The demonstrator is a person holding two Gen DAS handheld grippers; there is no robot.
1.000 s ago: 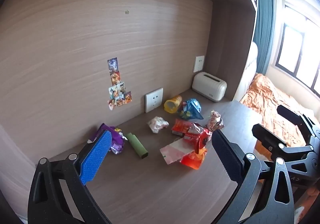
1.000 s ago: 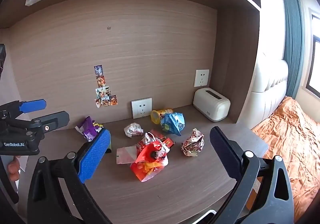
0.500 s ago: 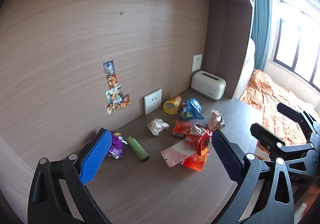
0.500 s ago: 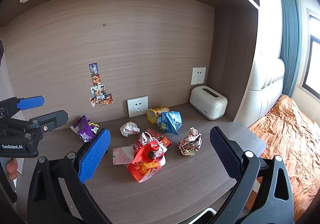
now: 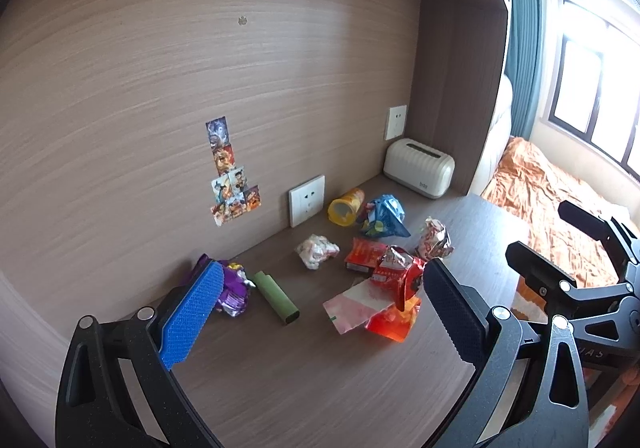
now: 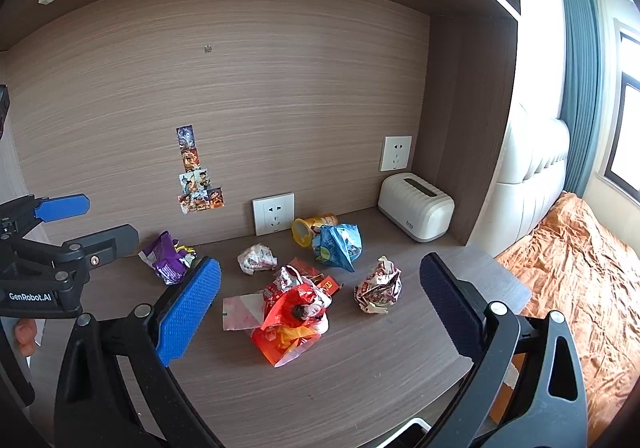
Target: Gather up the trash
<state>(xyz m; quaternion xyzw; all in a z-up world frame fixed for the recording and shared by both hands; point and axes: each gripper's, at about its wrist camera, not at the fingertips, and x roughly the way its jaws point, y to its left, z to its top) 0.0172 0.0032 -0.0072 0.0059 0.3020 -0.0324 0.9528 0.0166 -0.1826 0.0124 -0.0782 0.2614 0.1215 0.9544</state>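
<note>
Trash lies scattered on a wooden desk (image 5: 320, 376). There is a red-orange bag (image 6: 292, 332), a pink sheet (image 6: 242, 312), a crumpled foil wrapper (image 6: 378, 286), a white paper ball (image 6: 257, 259), a blue bag (image 6: 338, 246), a yellow cup on its side (image 6: 310, 230), a purple wrapper (image 6: 166, 262) and a green tube (image 5: 277, 296). My left gripper (image 5: 320, 316) is open and empty, above the desk in front of the pile. My right gripper (image 6: 320, 308) is open and empty, above the red-orange bag. The left gripper also shows at the left edge of the right wrist view (image 6: 76, 224).
A white toaster (image 6: 416, 205) stands at the back right corner of the desk. Two wall sockets (image 6: 273, 213) and some stickers (image 6: 198, 183) are on the back panel. A shelf runs overhead. A bed with an orange cover (image 6: 572, 268) lies to the right.
Both grippers have drifted slightly, so the trash pile sits a little lower and more left in the views. Both stay open. Nothing on the desk has moved.
</note>
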